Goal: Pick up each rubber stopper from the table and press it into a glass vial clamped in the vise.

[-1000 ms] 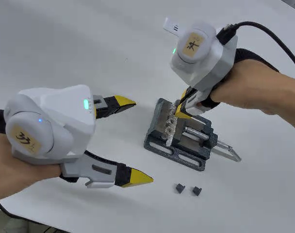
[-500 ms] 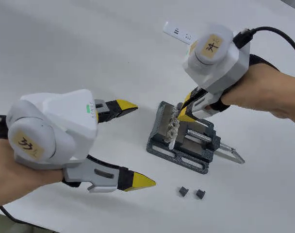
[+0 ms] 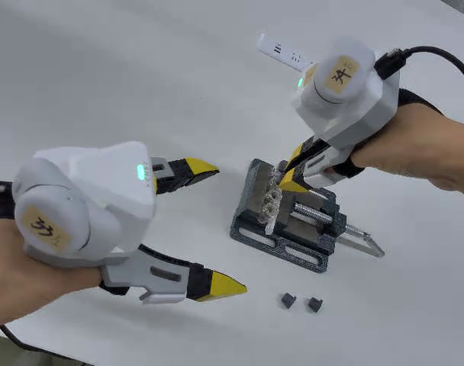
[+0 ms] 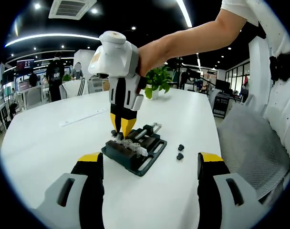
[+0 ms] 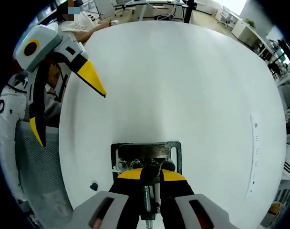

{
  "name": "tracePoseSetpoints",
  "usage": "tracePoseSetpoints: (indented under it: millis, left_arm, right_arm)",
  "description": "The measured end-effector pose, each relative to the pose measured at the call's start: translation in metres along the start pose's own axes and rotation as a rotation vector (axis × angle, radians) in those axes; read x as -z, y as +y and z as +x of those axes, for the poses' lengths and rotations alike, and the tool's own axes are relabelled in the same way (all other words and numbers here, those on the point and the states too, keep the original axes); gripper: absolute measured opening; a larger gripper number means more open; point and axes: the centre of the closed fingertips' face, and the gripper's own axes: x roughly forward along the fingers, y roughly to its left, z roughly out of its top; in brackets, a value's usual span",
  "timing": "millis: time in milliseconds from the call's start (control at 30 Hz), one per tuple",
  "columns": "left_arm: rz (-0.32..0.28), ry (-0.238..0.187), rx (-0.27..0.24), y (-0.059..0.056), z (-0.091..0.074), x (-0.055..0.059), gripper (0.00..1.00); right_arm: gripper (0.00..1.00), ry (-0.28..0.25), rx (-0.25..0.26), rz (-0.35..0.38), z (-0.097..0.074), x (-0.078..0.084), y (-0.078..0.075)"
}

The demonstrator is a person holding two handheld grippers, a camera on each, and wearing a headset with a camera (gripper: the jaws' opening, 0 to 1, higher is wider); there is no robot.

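A dark vise (image 3: 256,232) stands on the white table with small glass vials (image 3: 270,204) clamped in a row. My right gripper (image 3: 287,177) points down at the row's far end, jaws nearly together on a black rubber stopper (image 5: 150,168) sitting on a vial. Beside it, another vial carries a stopper (image 5: 168,165), while other vials (image 5: 128,165) stand uncapped. Two loose stoppers (image 3: 288,300) (image 3: 315,304) lie in front of the vise. My left gripper (image 3: 219,226) hovers left of the vise, open and holding nothing. The left gripper view looks across at the vise (image 4: 135,155) and the right gripper (image 4: 122,129).
A white power strip (image 3: 281,49) lies on the table behind the right gripper. The vise's screw handle (image 3: 362,240) sticks out to the right. Bare tabletop (image 3: 125,84) stretches to the left and behind. Chairs and a person stand beyond the table edge.
The right gripper's body has leaned to the right while its tips stayed over the vials. The left gripper has held its place and stayed open.
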Motion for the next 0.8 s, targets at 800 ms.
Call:
tracePoseSetpoints:
  millis: [800]
  left_arm:
    - [-0.007,0.003,0.003,-0.001,0.0,0.001,0.79]
  right_arm:
    - [0.0,-0.072,0.01,0.011,-0.008,-0.002,0.002]
